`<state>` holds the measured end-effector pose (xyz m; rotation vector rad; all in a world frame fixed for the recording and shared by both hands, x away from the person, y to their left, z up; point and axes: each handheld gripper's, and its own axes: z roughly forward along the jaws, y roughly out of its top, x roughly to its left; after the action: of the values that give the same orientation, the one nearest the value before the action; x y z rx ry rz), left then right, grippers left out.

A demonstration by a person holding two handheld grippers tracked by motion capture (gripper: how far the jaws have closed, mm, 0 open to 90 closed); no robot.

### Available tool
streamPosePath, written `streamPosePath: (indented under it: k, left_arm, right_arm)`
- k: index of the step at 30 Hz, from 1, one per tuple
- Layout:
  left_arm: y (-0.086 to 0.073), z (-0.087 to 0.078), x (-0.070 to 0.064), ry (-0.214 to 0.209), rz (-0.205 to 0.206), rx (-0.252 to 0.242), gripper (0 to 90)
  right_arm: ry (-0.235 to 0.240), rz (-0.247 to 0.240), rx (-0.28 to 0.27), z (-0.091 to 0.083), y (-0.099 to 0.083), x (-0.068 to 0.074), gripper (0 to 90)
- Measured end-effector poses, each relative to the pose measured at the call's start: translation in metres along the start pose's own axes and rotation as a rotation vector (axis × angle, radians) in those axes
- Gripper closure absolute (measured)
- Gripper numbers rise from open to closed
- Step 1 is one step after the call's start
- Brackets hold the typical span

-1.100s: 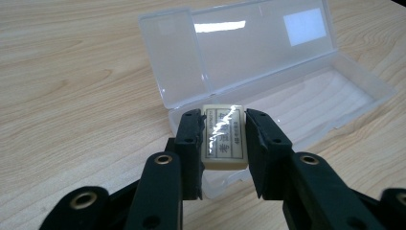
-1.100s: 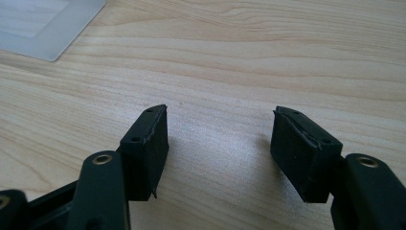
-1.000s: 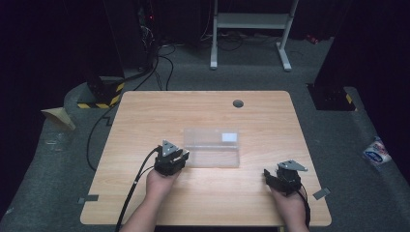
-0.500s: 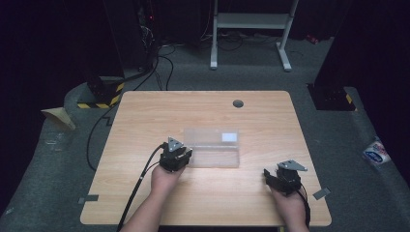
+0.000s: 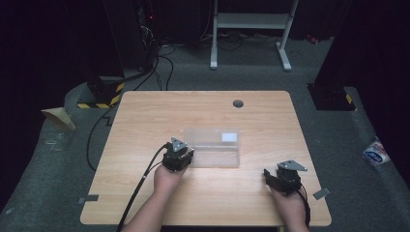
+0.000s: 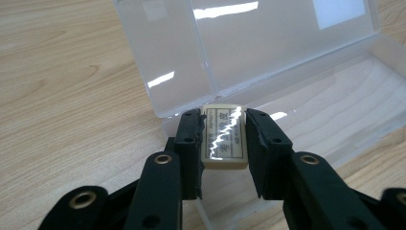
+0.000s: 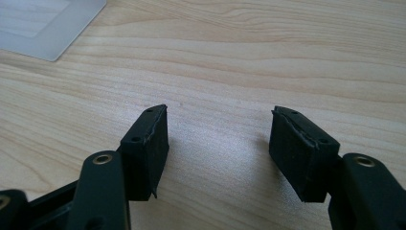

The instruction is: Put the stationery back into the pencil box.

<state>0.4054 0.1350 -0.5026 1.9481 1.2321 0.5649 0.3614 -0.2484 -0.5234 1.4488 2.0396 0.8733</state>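
Dark floor and black equipment surround a pale wooden desk (image 5: 145,125) with a round cable hole (image 5: 238,103) near its far edge. On the floor beyond the desk stand a white metal frame (image 5: 251,21) and a yellow-and-black striped block (image 5: 104,94) with cables trailing from it.

Near the middle of the desk lies a clear plastic case (image 5: 215,147), long and shallow, with its lid hinged open and leaning back on the far side. A white label (image 5: 229,137) sits on the lid toward the case's right end.

At the case's left end is the left gripper (image 5: 178,155), held in a hand (image 5: 167,178) that comes in from the near edge, its cable running back along the forearm. In the left gripper view the jaws of that gripper (image 6: 224,139) are closed most of the way onto a small cream-coloured eraser (image 6: 224,143) with dark printed characters on its wrapper; each jaw presses one long side. The eraser hangs just over the near-left corner of the case (image 6: 297,96), above its rim.

Well to the right of the case, and nearer the front edge, the right gripper (image 5: 281,180) rests low over bare wood in the other hand (image 5: 289,209). In the right gripper view its jaws (image 7: 219,139) stand wide apart with nothing between them, and a corner of the case (image 7: 45,24) shows at the upper left.
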Motion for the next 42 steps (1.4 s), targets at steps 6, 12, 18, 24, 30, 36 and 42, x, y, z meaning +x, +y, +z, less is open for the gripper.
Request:
streamPosePath:
  k: [6, 12, 18, 24, 30, 36, 42]
  left_arm:
    - [-0.003, 0.004, -0.001, 0.012, -0.002, 0.009, 67.7]
    - [-0.003, 0.004, 0.002, 0.027, -0.004, 0.018, 67.7]
    - [-0.004, 0.007, 0.001, 0.024, 0.002, 0.024, 67.6]
    - [-0.005, 0.009, 0.0, 0.024, -0.011, 0.023, 67.6]
    - [-0.004, 0.007, -0.001, 0.025, -0.012, 0.016, 61.9]
    - [-0.002, 0.002, 0.0, 0.025, -0.013, -0.004, 61.6]
    - [-0.001, -0.001, -0.001, 0.015, -0.015, -0.014, 62.1]
  right_arm:
    - [0.0, 0.002, 0.001, 0.0, 0.0, 0.0, 38.4]
    - [0.0, 0.004, 0.002, 0.0, 0.0, 0.0, 38.4]
    - [0.0, 0.007, 0.005, 0.0, 0.0, 0.001, 38.5]
    - [0.0, 0.007, 0.005, 0.0, 0.0, 0.001, 38.7]
    - [0.0, 0.004, 0.004, 0.0, 0.0, 0.001, 38.7]
    - [0.0, 0.004, 0.004, 0.0, 0.0, 0.001, 38.7]
    - [0.0, 0.007, 0.004, 0.0, 0.0, 0.001, 38.7]
